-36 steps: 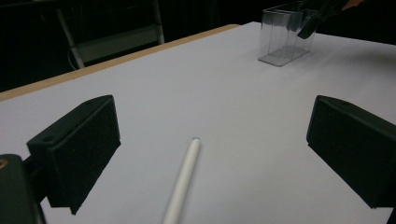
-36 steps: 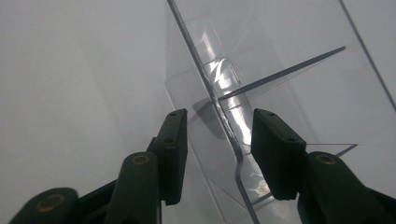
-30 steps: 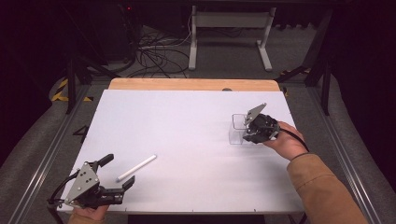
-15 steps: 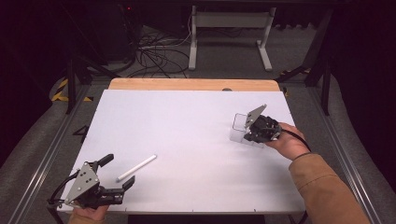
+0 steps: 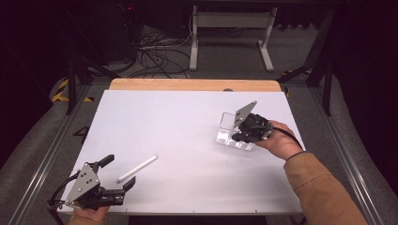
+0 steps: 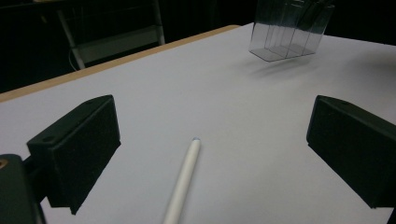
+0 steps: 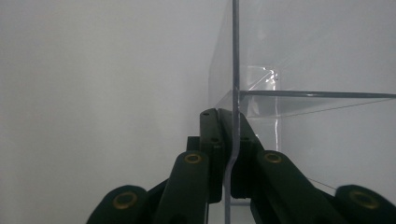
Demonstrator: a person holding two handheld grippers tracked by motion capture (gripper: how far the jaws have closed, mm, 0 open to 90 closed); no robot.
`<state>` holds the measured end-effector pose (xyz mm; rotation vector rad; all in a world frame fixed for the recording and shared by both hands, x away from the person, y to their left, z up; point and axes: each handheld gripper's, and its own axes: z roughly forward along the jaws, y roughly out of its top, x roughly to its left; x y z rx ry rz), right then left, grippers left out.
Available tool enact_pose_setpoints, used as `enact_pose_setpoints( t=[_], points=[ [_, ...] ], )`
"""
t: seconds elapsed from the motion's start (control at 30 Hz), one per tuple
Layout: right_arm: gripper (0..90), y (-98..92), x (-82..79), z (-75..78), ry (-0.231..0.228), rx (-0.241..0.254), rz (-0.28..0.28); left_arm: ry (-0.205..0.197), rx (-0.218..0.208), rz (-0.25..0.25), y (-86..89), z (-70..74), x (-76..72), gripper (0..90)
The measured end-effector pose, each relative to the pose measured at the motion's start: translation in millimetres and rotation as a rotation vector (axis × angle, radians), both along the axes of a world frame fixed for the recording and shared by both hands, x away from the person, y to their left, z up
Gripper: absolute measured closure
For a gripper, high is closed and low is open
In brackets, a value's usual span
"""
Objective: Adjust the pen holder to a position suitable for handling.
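Right gripper (image 7: 232, 140) fingers clamped on clear holder (image 7: 308, 70) wall; left gripper (image 6: 210, 154) fingers wide around white stick (image 6: 183, 179).

around the work: desk, floor, frame

a white desk (image 5: 187, 126) with a wooden far edge (image 5: 187, 85). behind it, on grey floor, tangled black cables (image 5: 155, 54) and a white metal stand (image 5: 230, 28). yellow-black hazard tape (image 5: 60, 90) lies at the left.

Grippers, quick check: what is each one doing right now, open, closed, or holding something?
Left gripper: open, jaws either side of the white stick, not touching it.
Right gripper: closed on a wall of the clear plastic holder, which hangs above the table.
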<state>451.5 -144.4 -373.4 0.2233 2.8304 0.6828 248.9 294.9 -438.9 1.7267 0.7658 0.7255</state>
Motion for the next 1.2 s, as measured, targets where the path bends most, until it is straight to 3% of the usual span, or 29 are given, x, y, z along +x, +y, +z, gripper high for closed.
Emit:
enact_pose_setpoints(
  t=[0.27, 0.73, 0.93, 1.2],
  points=[
    [86.5, 45.8, -4.2, 3.6, 0.013, -0.013, 0.083, -0.002, -0.003, -0.001, 0.5, 0.2, -0.2, 3.5],
    [86.2, 111.0, -8.1, -9.9, 0.057, -0.047, 0.18, -0.005, -0.005, -0.002, 1.5, 0.5, -0.6, 3.5],
    [86.3, 124.9, -9.2, -13.7, 0.062, -0.055, 0.208, 0.002, -0.014, -0.002, 1.5, 0.1, -0.5, 3.5],
    [86.3, 128.3, -9.4, -17.0, 0.056, -0.082, 0.213, 0.001, -0.013, -0.002, 1.0, -0.1, -0.4, 3.5]
  ],
)
